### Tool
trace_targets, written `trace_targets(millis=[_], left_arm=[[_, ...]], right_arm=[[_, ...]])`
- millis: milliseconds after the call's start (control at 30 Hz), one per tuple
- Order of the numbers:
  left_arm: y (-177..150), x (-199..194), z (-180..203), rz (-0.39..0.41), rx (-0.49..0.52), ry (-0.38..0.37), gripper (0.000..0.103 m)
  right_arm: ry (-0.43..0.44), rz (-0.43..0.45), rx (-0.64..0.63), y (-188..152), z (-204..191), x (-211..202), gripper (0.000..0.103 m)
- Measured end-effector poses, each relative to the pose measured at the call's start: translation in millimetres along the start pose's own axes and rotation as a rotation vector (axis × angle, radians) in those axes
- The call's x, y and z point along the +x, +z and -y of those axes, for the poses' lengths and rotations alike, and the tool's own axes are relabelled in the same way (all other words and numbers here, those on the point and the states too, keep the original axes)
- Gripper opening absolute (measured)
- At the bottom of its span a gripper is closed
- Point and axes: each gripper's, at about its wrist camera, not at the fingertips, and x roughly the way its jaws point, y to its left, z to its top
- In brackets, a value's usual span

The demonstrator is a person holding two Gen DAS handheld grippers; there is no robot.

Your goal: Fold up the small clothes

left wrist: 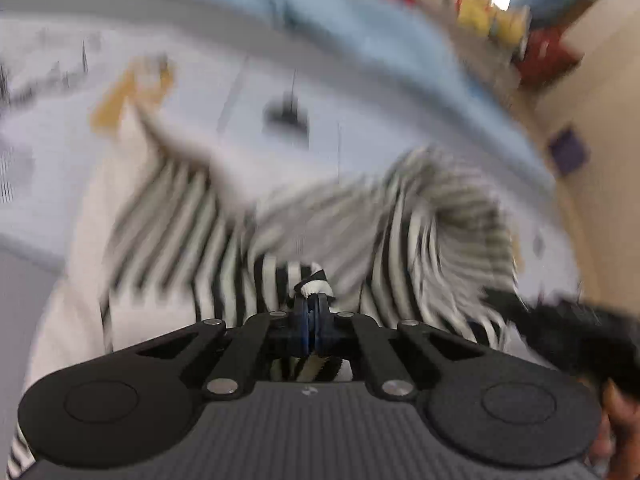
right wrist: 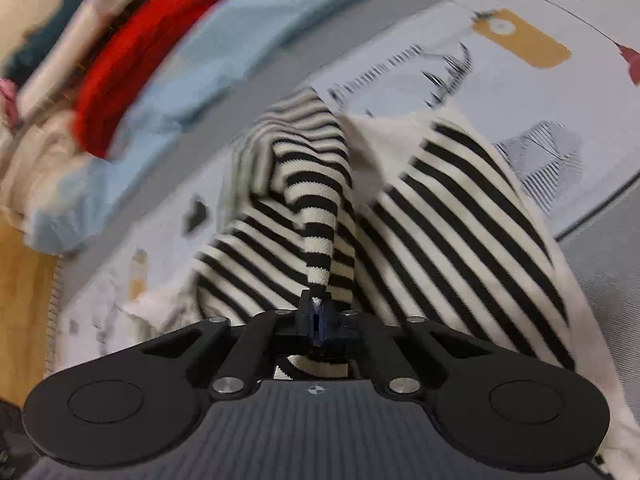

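Striped garment (right wrist: 460,216), black and cream, on printed sheet (right wrist: 560,92). Left gripper (left wrist: 314,306): clamped on a fold of it. Right gripper (right wrist: 317,314): clamped on another fold.

Black-and-cream striped garment (right wrist: 460,216), pale blue cloth (right wrist: 208,52), red fabric (right wrist: 132,56), printed pale grey sheet (right wrist: 560,92).

Bare printed sheet (right wrist: 560,92) free beyond striped top (right wrist: 460,220); clothes pile (right wrist: 120,60) blocks far edge.

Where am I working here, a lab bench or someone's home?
Likely a home bedroom: the striped garment lies on a printed bedsheet, with a light blue blanket and a red cloth heaped beyond.
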Motion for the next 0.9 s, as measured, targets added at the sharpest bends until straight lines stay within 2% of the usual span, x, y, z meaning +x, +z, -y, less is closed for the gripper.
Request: trace_targets(millis=[67, 133, 167, 200, 267, 300, 367, 400, 433, 467, 500, 533, 633, 700, 733, 833, 900], left_arm=[[16.5, -28.1, -5.1, 0.184, -0.040, -0.075, 0.002], [22.9, -53.9, -7.9, 0.302, -0.055, -0.144, 0.002], [23.5, -60.0, -8.9, 0.321, -0.060, -0.154, 0.002], [23.5, -60.9, -10.9, 0.303, -0.060, -0.140, 0.002], [21.9, -48.1, -20.4, 0.199, -0.072, -0.078, 0.003], [19.6, -36.3, -29.8, 0.109, -0.103, -0.032, 0.003], [10.0, -9.5, -51.1, -0.118, -0.172, 0.066, 0.007], [4.4, -3.3, -59.6, -0.172, -0.201, 0.100, 0.008], [1.2, -3.3, -67.7, -0.183, -0.239, 0.115, 0.014], [1.1, -6.4, -72.7, -0.174, -0.285, 0.114, 0.026], [2.9, -11.7, -74.1, -0.158, -0.305, 0.108, 0.032], [5.1, -17.7, -71.8, -0.133, -0.303, 0.106, 0.037], [6.1, -29.3, -61.8, -0.112, -0.283, 0.103, 0.044], [1.4, -31.6, -59.1, -0.139, -0.333, 0.054, 0.045], [-1.7, -31.2, -57.5, -0.161, -0.359, 0.033, 0.045], [-13.2, -23.0, -51.0, -0.229, -0.417, 0.008, 0.045], [-20.0, -15.3, -50.4, -0.259, -0.454, 0.014, 0.044]], right_arm=[[0.132, 0.092, 0.017, 0.3, -8.4, -23.9, 0.001], [0.323, 0.204, -0.042, -2.9, -28.5, -61.3, 0.001], [0.385, 0.247, -0.086, -7.0, -37.1, -78.4, 0.001], [0.404, 0.263, -0.112, -11.8, -41.0, -89.9, 0.001], [0.359, 0.216, -0.093, -20.8, -37.1, -95.7, 0.001], [0.295, 0.157, -0.061, -27.0, -31.6, -92.3, 0.001], [0.065, -0.035, -0.065, -42.8, -22.2, -73.5, 0.001], [-0.053, -0.137, -0.081, -54.6, -14.4, -61.1, 0.001], [-0.103, -0.198, -0.066, -63.0, -5.2, -53.0, 0.001], [-0.116, -0.246, -0.034, -68.2, 3.1, -47.2, 0.002], [-0.123, -0.280, -0.014, -70.9, 7.9, -44.2, 0.006], [-0.128, -0.279, -0.023, -70.1, 7.1, -45.7, 0.006], [-0.086, -0.170, -0.075, -55.7, -1.8, -62.8, 0.010], [-0.076, -0.100, -0.072, -42.9, -3.0, -70.1, 0.036], [-0.097, -0.072, -0.070, -36.1, -1.5, -70.1, 0.041], [-0.175, -0.041, -0.069, -23.2, 10.5, -59.3, 0.044], [-0.202, -0.079, -0.030, -20.5, 23.0, -45.5, 0.044]])
